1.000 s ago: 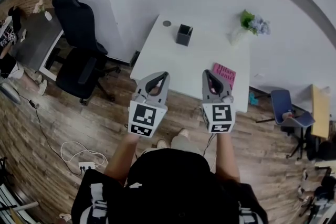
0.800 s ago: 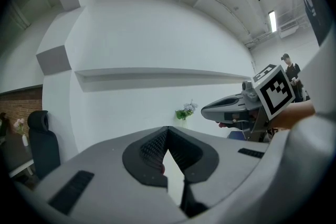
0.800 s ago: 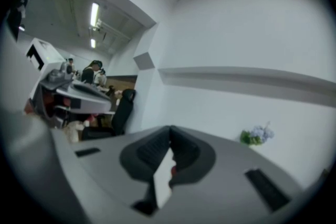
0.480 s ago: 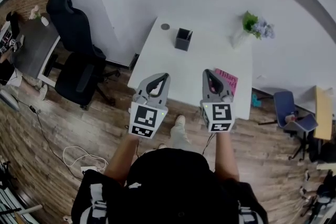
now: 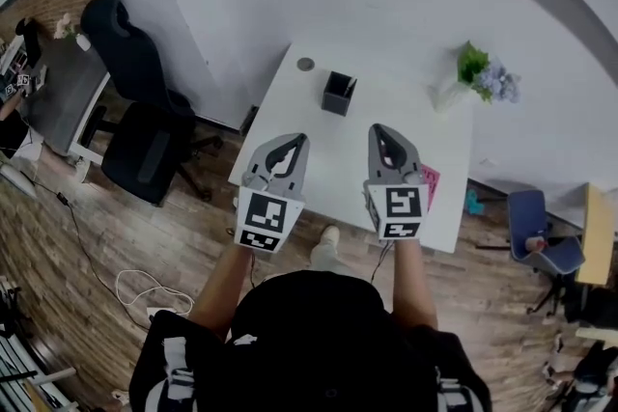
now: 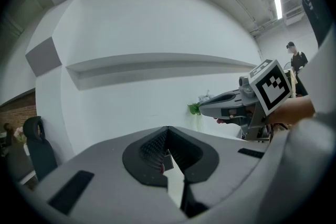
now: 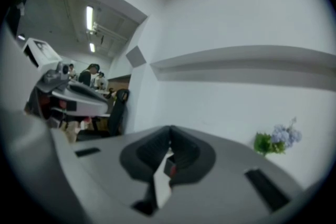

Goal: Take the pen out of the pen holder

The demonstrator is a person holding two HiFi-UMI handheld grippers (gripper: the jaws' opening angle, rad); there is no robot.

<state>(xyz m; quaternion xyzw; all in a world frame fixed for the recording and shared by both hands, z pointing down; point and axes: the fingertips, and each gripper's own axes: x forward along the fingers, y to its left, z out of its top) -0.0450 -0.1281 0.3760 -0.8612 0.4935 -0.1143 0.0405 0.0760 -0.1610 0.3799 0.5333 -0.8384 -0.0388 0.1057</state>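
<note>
A dark square pen holder point(image 5: 339, 93) stands on the white table point(image 5: 319, 125), toward its far side. No pen shows in it at this distance. My left gripper point(image 5: 302, 139) is shut and empty, over the table's near left part, short of the holder. My right gripper point(image 5: 378, 129) is shut and empty beside it, level with it and to the right of the holder. In the left gripper view the jaw tips point(image 6: 167, 128) meet, and the right gripper point(image 6: 203, 108) shows at the right. In the right gripper view the tips point(image 7: 170, 128) meet too.
A pink book point(image 5: 429, 178) lies at the table's near right, partly under my right gripper. A potted plant point(image 5: 481, 72) stands at the far right corner and a small round disc point(image 5: 305, 64) at the far left. A black office chair point(image 5: 135, 96) is on the left, a blue chair point(image 5: 536, 232) on the right.
Both grippers have moved forward together, from in front of the table's near edge to over the table. The pink book is now largely covered by the right gripper.
</note>
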